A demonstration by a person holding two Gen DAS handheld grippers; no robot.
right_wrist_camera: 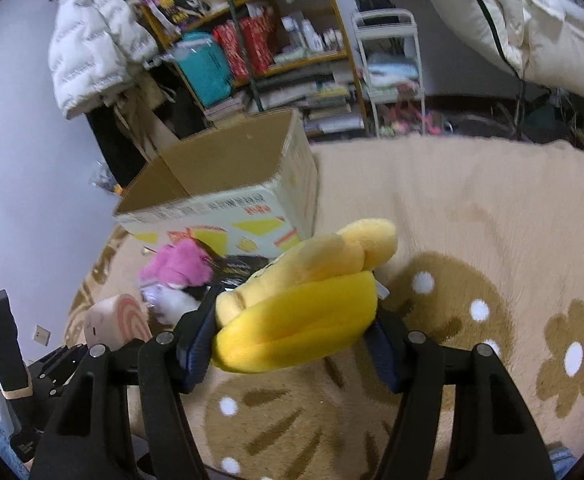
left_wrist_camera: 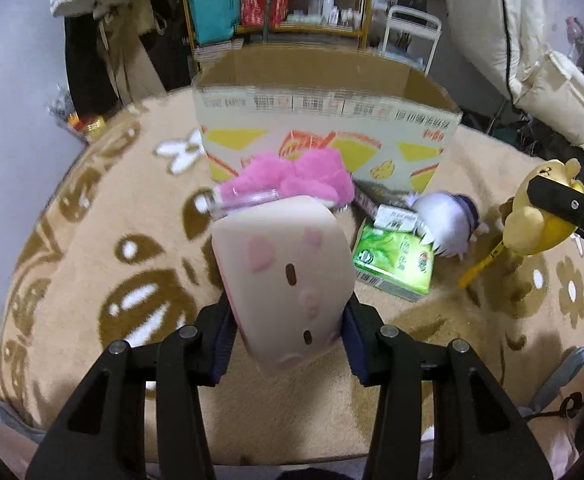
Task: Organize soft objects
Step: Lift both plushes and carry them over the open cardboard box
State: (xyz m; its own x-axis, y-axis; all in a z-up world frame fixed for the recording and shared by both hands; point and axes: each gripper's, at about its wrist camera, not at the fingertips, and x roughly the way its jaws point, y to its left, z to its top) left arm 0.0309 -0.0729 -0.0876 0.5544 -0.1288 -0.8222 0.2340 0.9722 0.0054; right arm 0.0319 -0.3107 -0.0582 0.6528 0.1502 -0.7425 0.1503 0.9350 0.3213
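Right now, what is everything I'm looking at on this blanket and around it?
Cardboard box: one, brown with yellow and red print, open top, far side of the blanket.
Pink fluffy toy: one, in front of the box.
Pale pink cushion toy: one, with pink blotches, gripped between the left tool's fingers.
Yellow plush: one, gripped between the right tool's fingers.
White plush: one, white with purple, lying right of the green pack.
Green pack: one, on the blanket beside the white plush.
Blanket: one, beige with brown and white flowers.
Shelf: one, wooden, crowded, behind the box.
White jacket: one, hanging left of the shelf.
Left tool: black, shut.
Right tool: black, shut.
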